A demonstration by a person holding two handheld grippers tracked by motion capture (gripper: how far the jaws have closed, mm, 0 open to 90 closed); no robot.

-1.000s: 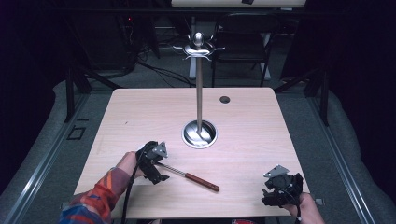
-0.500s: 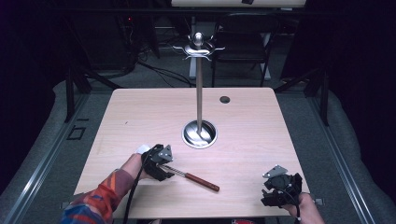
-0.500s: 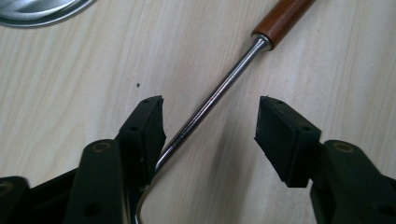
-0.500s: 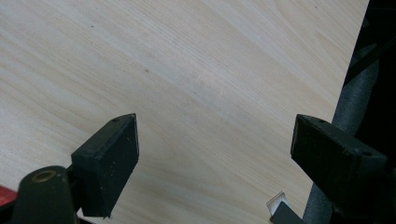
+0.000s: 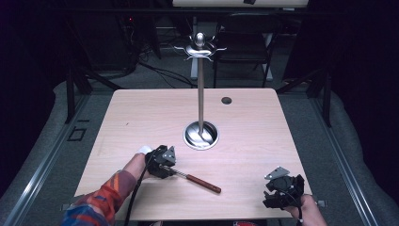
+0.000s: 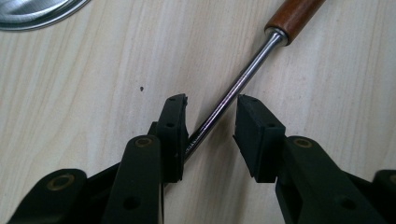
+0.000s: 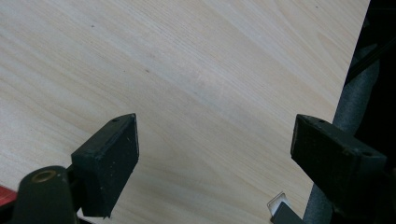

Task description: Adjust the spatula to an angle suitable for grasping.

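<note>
A utensil with a reddish wooden handle (image 5: 203, 183) and a thin steel shaft (image 6: 243, 79) lies flat on the light wooden table (image 5: 141, 117), near the front. My left gripper (image 5: 165, 165) is low over the shaft's end. In the left gripper view, the left gripper (image 6: 210, 105) is open, its jaws on either side of the shaft. The shaft touches the left-hand pad (image 6: 173, 130) and a gap remains at the other pad. My right gripper (image 5: 281, 188) rests at the table's front right corner, and the right gripper (image 7: 215, 140) stands wide open over bare wood.
A tall metal stand (image 5: 201, 94) with a round shiny base (image 5: 201, 135) and hooks on top rises from the table's middle; the base rim (image 6: 37, 9) is also in the left gripper view. A small dark hole (image 5: 226, 100) sits at the back right. The table edge (image 7: 348, 70) is close on the right.
My left gripper has slid to the right and slightly nearer along the table, onto the utensil's shaft. The right gripper and the utensil have stayed put.
</note>
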